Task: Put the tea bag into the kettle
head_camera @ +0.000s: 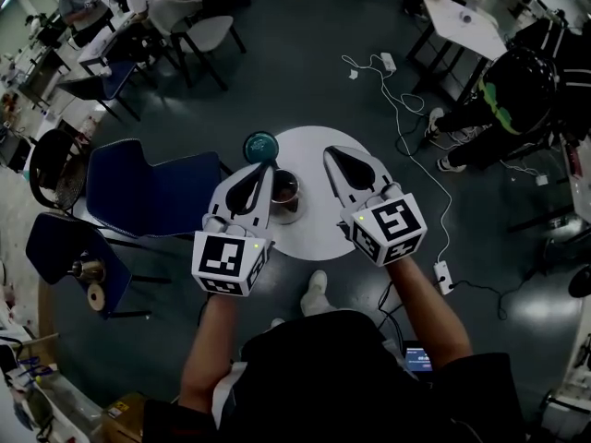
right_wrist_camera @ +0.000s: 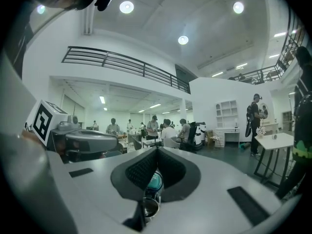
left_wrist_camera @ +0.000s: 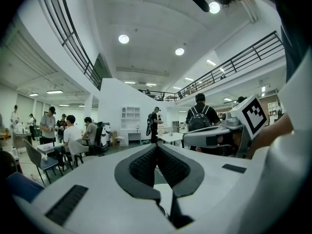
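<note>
Chair (head_camera: 152,192): blue, on the floor left of the table, well apart from the kettle.
L gripper (head_camera: 265,168): claw closed, pads meeting at the tips (left_wrist_camera: 156,147); nothing seen between them. Held over the table's left edge, just beside the kettle's left rim.
Lid (head_camera: 260,144): teal, at the table's far-left edge, beyond the kettle; also seen through the R claw's gap (right_wrist_camera: 155,181).
Kettle (head_camera: 284,192): metal, open-topped, dark inside, upright on the table's left part, btwn the two grippers (nearer the L one). Rim shows low in the R gripper view (right_wrist_camera: 148,207).
Tea bag: can't make it out in any view.
Table (head_camera: 314,233): round, white.
R gripper (head_camera: 334,158): claw closed too, pads together at the tips (right_wrist_camera: 156,150), holding nothing visible. Over the table's far-right part, apart from the kettle.
Power strip (head_camera: 442,275): white, w/ cable, on the floor right of the table.
</note>
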Demonstrator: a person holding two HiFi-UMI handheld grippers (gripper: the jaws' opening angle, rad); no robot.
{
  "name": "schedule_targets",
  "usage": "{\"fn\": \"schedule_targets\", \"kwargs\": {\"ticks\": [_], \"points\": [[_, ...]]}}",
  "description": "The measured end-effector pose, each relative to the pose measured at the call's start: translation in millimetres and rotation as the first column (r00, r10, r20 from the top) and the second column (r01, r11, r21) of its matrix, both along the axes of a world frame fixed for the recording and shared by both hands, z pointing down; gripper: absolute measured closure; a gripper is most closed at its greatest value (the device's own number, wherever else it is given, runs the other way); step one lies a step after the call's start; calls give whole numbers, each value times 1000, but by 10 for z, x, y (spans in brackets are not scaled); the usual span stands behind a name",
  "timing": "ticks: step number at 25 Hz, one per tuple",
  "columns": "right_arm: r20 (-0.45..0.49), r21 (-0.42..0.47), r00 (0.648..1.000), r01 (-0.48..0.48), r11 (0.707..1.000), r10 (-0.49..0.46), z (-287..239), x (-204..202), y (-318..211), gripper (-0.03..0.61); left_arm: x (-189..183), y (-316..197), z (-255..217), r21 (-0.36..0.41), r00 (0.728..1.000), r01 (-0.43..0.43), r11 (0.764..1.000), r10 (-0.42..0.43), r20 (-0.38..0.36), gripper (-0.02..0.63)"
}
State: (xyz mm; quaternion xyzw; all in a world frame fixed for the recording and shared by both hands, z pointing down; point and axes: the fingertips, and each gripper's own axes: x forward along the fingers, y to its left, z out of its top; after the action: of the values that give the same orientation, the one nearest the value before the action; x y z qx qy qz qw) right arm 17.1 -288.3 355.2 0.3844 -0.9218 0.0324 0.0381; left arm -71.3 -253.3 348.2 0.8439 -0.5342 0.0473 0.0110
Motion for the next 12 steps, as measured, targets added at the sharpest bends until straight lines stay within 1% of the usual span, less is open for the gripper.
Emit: {"fn": "schedule_targets", "kwargs": {"ticks": [12], "points": [[-1,22,1000,-29,999,29,-167,-127,638,560,-137,623,-151,24,1000,-28,999,28,-3,598]]}}
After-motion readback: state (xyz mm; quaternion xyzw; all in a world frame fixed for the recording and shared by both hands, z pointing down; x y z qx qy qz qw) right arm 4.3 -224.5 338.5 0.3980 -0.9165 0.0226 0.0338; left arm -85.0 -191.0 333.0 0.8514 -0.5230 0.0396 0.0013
